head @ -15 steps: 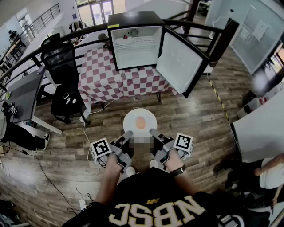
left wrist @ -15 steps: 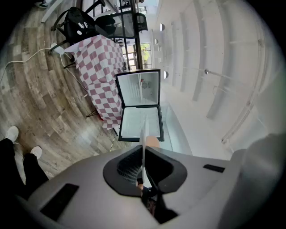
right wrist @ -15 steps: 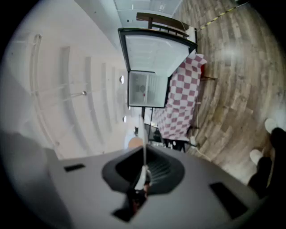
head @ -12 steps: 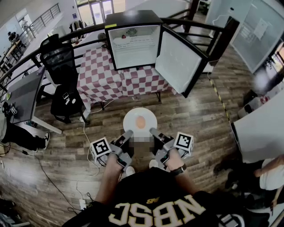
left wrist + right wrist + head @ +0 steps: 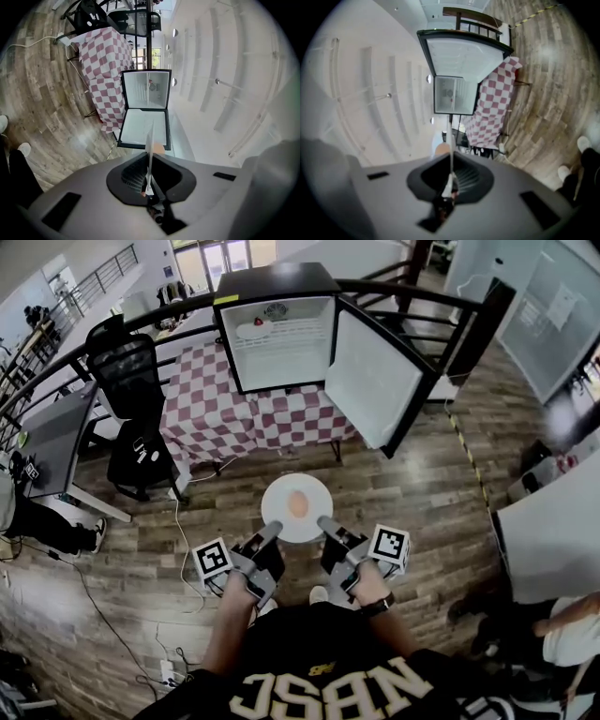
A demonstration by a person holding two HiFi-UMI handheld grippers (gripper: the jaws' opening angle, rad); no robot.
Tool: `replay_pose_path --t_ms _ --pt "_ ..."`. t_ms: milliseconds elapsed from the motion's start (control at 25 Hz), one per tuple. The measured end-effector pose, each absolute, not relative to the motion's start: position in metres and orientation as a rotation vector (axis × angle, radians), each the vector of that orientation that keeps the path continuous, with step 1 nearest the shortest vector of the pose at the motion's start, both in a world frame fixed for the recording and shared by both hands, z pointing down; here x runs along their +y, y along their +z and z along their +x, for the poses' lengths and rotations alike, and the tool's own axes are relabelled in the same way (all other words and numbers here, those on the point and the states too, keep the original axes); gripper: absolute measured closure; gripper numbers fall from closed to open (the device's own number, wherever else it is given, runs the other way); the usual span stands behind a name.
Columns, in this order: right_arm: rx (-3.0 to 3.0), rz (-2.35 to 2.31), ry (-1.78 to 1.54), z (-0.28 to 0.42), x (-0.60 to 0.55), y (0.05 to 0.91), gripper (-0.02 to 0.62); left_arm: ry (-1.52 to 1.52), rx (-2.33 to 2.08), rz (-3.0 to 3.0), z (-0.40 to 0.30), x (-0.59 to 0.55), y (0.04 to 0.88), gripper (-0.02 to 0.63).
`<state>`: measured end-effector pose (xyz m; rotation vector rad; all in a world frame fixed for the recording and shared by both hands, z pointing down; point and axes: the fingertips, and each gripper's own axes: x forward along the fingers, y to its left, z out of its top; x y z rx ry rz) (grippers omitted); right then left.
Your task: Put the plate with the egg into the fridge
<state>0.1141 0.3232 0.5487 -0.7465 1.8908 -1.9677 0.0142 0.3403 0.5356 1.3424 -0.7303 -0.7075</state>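
Observation:
A white plate with a brownish egg on it hangs level over the wooden floor. My left gripper is shut on its near left rim, and my right gripper is shut on its near right rim. In the left gripper view the plate shows edge-on between the jaws of the left gripper, with the egg beside it. The right gripper view has the plate the same way in the right gripper. Ahead, the small black fridge stands on the table, its door swung open to the right.
The fridge sits on a table with a red-and-white checked cloth. Its top shelf holds a dish with something red. A black office chair and a desk stand at left. Cables cross the floor. A person is at lower right.
The fridge and table look slightly larger and nearer in the head view. The plate stays clamped between both grippers, a little lower in the picture.

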Motion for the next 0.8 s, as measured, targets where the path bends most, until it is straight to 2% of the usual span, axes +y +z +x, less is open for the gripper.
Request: replay_pose_path --t_ms 440,800 --pt "1.892 -0.634 -2.021 0.136 0.320 0.552 0.566 -0.735 -0.772 1.399 0.038 0.343 0.534 0.572" --pt "1.796 -0.636 -2.116 0.131 0.310 0.581 0.565 -0.720 -0.788 1.286 0.032 0.335 0.562 0.571"
